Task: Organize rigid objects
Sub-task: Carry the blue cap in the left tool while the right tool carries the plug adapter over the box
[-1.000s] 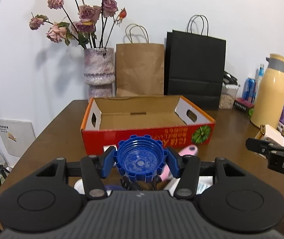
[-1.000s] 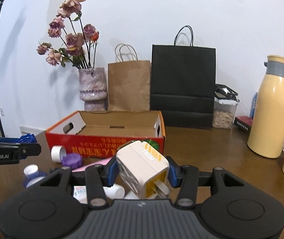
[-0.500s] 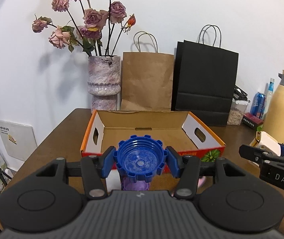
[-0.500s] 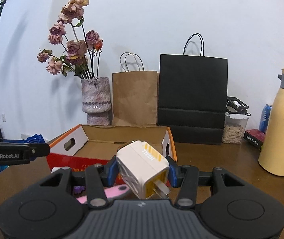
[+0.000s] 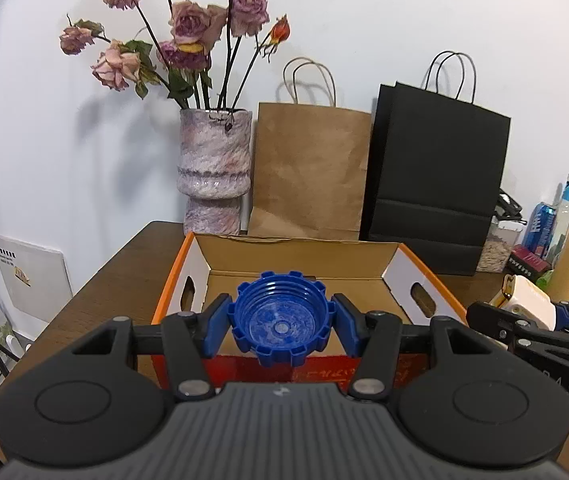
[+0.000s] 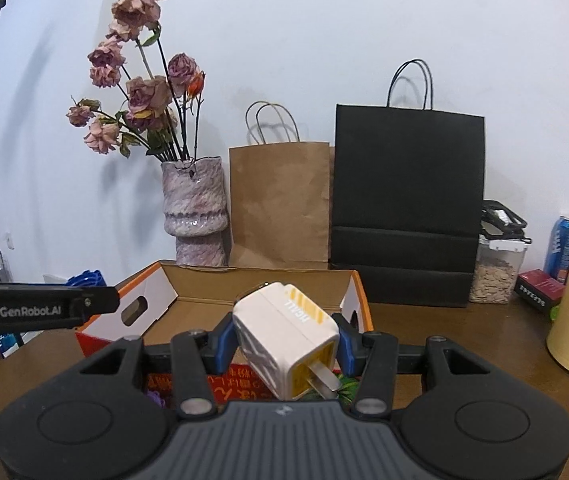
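Left wrist view shows your left hand-held gripper (image 5: 280, 326) clamped on a blue screw cap (image 5: 280, 322), poised over the near wall of the open cardboard box (image 5: 412, 276). Your right hand-held gripper (image 6: 284, 344) grips a white plug adapter (image 6: 284, 336) beside the same box (image 6: 152, 292). You are mid-carry; next, bring both further over the box floor and let go. Compared with a second ago, the box looms closer and the loose items on the surface have dropped from sight.
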Demonstrator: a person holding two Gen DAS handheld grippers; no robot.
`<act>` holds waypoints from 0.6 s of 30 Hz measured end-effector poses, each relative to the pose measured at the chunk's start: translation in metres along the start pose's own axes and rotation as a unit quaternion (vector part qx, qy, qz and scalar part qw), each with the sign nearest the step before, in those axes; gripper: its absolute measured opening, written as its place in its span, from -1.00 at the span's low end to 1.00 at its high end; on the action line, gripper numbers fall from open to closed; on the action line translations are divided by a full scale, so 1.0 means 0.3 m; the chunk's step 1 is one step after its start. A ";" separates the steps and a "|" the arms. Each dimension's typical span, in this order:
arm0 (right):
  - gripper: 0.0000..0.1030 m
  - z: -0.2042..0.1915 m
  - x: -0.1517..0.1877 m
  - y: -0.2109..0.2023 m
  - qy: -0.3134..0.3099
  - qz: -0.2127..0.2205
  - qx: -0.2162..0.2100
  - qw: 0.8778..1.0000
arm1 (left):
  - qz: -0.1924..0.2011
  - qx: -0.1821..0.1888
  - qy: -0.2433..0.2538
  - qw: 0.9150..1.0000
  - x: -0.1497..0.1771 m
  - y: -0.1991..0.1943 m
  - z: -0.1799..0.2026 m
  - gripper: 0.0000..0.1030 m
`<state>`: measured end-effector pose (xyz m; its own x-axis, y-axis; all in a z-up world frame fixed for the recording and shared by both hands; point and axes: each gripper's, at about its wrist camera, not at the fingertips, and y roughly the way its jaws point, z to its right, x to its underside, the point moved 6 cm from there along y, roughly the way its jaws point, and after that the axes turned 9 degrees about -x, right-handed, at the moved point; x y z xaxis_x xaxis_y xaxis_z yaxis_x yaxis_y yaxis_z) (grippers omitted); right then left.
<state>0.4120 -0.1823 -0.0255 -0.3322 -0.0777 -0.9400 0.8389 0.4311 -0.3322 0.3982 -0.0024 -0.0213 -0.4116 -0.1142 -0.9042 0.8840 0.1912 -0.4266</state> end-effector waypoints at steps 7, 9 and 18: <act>-0.07 0.021 -0.035 0.092 -0.002 -0.006 -0.003 1.000 | -0.002 -0.012 -0.005 1.000 -0.034 0.086 0.002 0.08; -0.07 0.028 -0.044 0.121 -0.001 -0.008 -0.004 1.000 | -0.003 -0.014 -0.007 1.000 -0.044 0.112 0.003 0.08; -0.07 0.062 -0.061 0.259 0.004 -0.027 -0.007 1.000 | -0.012 -0.028 -0.002 1.000 -0.061 0.227 0.018 0.08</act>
<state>0.4913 -0.1640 -0.0354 -0.3801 -0.0944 -0.9201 0.8137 0.4388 -0.3811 0.4670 0.0075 -0.0337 -0.4322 -0.1239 -0.8932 0.8598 0.2421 -0.4496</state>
